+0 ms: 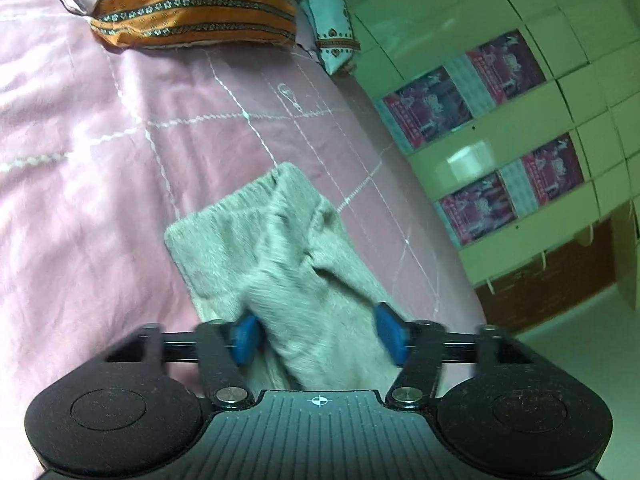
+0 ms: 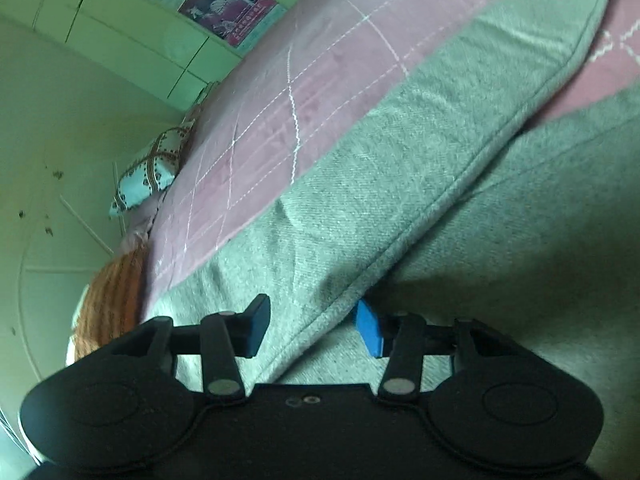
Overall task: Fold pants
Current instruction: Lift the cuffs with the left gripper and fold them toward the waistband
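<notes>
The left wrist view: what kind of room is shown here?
Most likely a bedroom. The grey pants lie on a bed under a pink quilted bedspread, an orange striped pillow rests at its head, and pale cabinet doors stand beside it.

The right claw (image 2: 310,326) is reaching over grey pants (image 2: 400,168) that are lying across a pink quilted bed (image 2: 320,60). Its two blue pads (image 2: 370,328) are standing apart, with a seamed fold of the grey cloth running between them, and the jaws are not pressing together. A light patterned pillow (image 2: 148,172) is sitting at the bed's far edge, beside an orange striped cushion (image 2: 116,292). Pale green tiles with posters (image 2: 228,4) are filling the wall beyond the bed.
</notes>
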Demonstrator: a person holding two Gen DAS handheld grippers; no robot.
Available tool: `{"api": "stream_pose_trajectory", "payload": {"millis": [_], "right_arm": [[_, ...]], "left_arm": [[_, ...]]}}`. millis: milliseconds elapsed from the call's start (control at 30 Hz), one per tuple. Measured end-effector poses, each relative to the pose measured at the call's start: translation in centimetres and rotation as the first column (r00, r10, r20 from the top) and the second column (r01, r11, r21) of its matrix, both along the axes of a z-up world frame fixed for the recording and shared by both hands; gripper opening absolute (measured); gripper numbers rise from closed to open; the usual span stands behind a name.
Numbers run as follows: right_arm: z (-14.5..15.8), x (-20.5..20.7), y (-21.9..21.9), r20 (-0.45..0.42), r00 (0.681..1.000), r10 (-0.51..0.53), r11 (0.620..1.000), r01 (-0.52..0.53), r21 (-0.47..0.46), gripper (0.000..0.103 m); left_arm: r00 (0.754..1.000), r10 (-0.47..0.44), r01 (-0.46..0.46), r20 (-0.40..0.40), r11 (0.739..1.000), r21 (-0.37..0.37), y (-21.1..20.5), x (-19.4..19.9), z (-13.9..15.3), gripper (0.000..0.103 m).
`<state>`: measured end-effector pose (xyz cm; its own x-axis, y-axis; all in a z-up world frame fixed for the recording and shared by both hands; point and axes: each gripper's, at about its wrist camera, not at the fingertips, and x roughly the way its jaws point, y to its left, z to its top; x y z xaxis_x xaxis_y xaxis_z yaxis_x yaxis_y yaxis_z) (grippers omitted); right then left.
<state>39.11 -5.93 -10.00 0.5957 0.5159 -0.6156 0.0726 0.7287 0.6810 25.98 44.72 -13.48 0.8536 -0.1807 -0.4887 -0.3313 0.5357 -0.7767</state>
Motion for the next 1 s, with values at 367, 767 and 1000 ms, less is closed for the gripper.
{"api": "stream_pose_trajectory", "payload": {"millis": [367,767,1000], "right_arm": [[9.9,-4.8,0.6,0.401,0.912,0.083,0.994,-0.045,-0.103,0.000],[0.0,-8.6,3.0,0.067,0.984,0.163,0.971,-0.147,-0.190,0.010],[4.9,-10.6,3.2,0.190,0.962,0.195,0.970,-0.160,-0.185,0.000]], "left_arm": [[0.969,-0.163,0.153,0.186,0.986,0.066,5.1,5.2,6.3,0.019],[0.986,-0.149,0.153,-0.080,0.988,0.036,6.0,4.1,-1.2,0.019],[0.988,-0.147,0.145,0.050,0.988,0.042,8.1,3.8,2.5,0.019]]}}
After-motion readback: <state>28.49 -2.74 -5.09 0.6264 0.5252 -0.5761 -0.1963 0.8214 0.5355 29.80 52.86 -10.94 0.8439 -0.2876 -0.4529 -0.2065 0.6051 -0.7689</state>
